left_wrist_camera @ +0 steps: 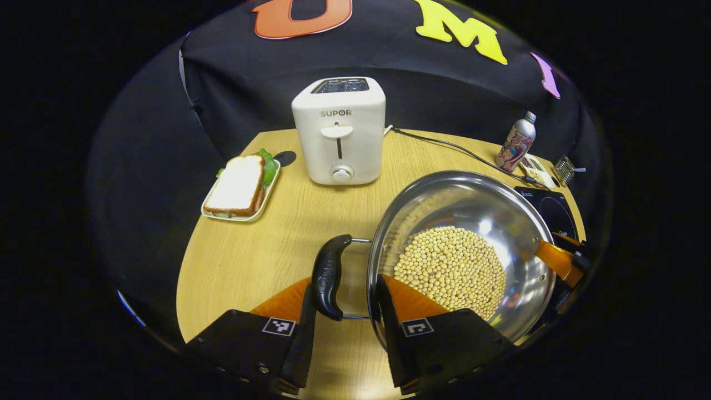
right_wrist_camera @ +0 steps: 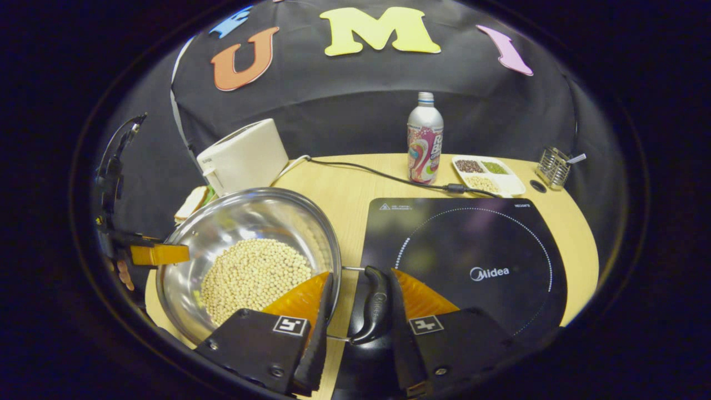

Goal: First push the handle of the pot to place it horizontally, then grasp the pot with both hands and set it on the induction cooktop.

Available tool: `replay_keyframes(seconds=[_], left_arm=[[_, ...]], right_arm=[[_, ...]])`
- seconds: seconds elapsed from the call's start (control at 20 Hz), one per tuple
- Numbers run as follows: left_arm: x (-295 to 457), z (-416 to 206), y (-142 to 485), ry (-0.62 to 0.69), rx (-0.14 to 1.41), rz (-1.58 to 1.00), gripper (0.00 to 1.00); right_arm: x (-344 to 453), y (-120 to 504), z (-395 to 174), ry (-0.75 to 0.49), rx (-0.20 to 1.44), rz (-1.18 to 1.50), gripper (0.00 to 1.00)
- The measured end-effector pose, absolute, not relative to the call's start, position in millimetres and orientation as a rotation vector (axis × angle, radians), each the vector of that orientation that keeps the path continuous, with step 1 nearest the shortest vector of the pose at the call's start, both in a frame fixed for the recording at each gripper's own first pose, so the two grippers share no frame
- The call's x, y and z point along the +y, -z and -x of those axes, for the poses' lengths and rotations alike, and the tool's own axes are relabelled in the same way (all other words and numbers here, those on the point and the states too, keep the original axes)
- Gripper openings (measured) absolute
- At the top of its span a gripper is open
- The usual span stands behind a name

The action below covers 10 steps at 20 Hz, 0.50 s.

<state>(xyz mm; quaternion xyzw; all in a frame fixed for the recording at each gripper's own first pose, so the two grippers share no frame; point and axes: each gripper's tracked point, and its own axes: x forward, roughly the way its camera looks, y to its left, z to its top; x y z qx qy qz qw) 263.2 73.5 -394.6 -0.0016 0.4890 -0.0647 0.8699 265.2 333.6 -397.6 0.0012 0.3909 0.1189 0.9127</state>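
A steel pot (left_wrist_camera: pixel 489 205) holding soybeans (left_wrist_camera: pixel 452 266) stands on the wooden table, just left of the black induction cooktop (right_wrist_camera: pixel 472 261). My left gripper (left_wrist_camera: pixel 345 286) grips the pot's left side: one finger lies against the outside of the black handle (left_wrist_camera: pixel 328 275), the other inside the rim. My right gripper (right_wrist_camera: pixel 361 276) grips the opposite side of the pot (right_wrist_camera: pixel 250 216) the same way, around the other black handle (right_wrist_camera: pixel 375 305), which overlaps the cooktop's left edge. Whether the pot is off the table I cannot tell.
A white toaster (left_wrist_camera: pixel 339 130) stands behind the pot, with a sandwich plate (left_wrist_camera: pixel 239 186) to its left. Behind the cooktop are a bottle (right_wrist_camera: pixel 425 139), a tray of beans (right_wrist_camera: pixel 489 175), a wire basket (right_wrist_camera: pixel 555 166) and a power cable (right_wrist_camera: pixel 377 173).
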Motion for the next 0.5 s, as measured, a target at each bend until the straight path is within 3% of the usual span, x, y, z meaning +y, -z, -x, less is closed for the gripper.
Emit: replay_keyframes(seconds=[0.5], left_arm=[[63, -234, 304, 0.092, 0.974, 0.080, 0.54]], right_arm=[[310, 285, -251, -0.388, 0.826, -0.073, 0.50]])
